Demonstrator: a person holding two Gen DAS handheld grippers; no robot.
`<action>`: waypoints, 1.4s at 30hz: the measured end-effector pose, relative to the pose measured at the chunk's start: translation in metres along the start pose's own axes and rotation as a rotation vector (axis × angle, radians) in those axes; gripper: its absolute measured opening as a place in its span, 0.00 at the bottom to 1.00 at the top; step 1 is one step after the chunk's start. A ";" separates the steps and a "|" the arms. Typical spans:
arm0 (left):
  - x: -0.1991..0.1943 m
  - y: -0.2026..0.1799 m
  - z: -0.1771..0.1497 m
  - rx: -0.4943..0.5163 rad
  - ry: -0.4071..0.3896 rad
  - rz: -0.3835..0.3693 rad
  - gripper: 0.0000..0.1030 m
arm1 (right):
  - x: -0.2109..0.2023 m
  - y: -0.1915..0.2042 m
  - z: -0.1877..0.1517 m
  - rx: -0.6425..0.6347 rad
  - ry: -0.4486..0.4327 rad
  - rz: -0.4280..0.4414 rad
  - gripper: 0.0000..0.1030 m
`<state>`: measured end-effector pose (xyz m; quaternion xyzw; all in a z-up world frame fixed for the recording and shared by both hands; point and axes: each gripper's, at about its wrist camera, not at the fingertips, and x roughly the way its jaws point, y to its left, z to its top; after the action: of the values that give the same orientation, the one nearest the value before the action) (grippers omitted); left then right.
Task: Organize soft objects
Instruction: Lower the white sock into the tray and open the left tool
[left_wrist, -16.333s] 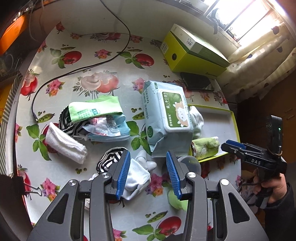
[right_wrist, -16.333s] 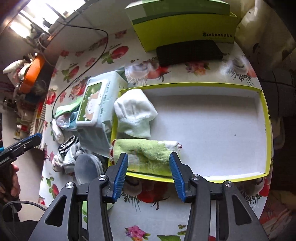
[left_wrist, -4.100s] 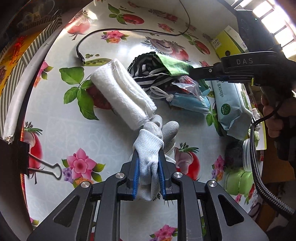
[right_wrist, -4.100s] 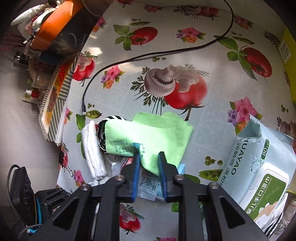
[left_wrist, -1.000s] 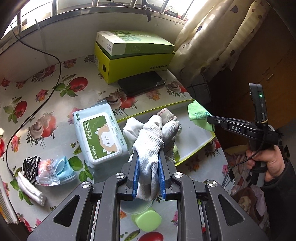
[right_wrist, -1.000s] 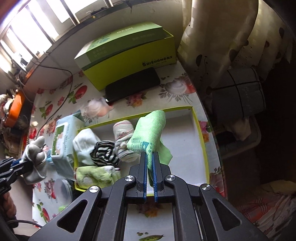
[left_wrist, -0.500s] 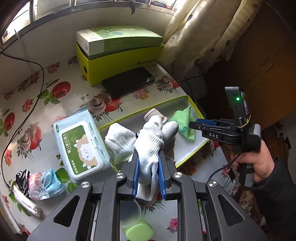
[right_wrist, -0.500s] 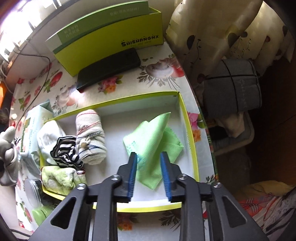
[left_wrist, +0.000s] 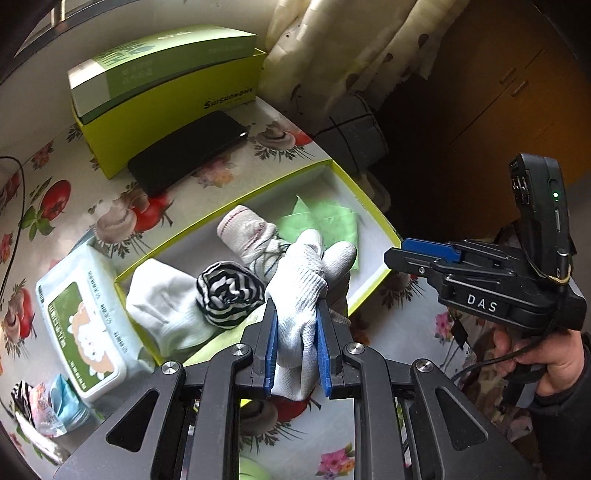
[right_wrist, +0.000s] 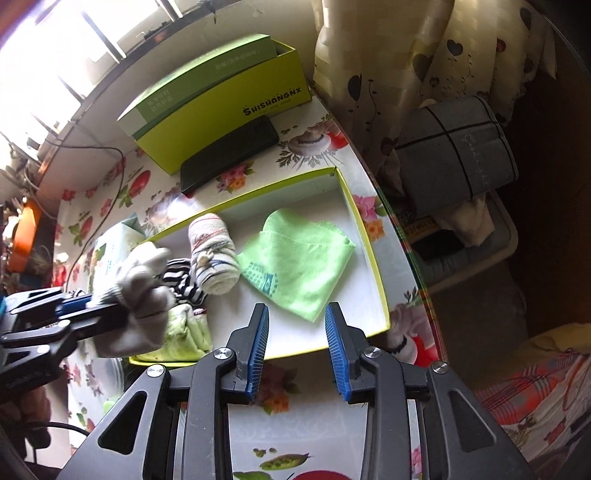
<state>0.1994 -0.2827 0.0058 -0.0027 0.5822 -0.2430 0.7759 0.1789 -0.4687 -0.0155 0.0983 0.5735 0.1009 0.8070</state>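
Wet wipes pack: on the desk, touching the tray's left wall.
Left tool: clamped narrow on a grey-white work glove, held above the tray's near edge.
Tray: yellow-rimmed; holds a white sock, striped sock ball, rolled sock and green cloth.
Right tool: blue pads wide apart, empty, over the tray's near rim, just short of the green cloth.

Yellow-green carton at the table's far edge, a black phone lying just before it; wet-wipes pack left; spotted curtain; floral tablecloth beneath.
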 end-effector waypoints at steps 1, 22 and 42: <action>0.005 -0.004 0.002 0.014 0.006 -0.002 0.18 | 0.000 0.000 -0.002 0.002 0.002 0.003 0.30; 0.034 -0.001 0.015 0.025 0.041 -0.031 0.35 | -0.002 0.008 -0.012 0.007 0.012 0.042 0.30; -0.031 0.044 -0.029 -0.179 -0.009 -0.009 0.35 | 0.013 0.064 -0.007 -0.122 0.072 0.023 0.30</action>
<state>0.1832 -0.2239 0.0115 -0.0758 0.5980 -0.1932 0.7741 0.1730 -0.4033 -0.0120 0.0520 0.5939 0.1485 0.7890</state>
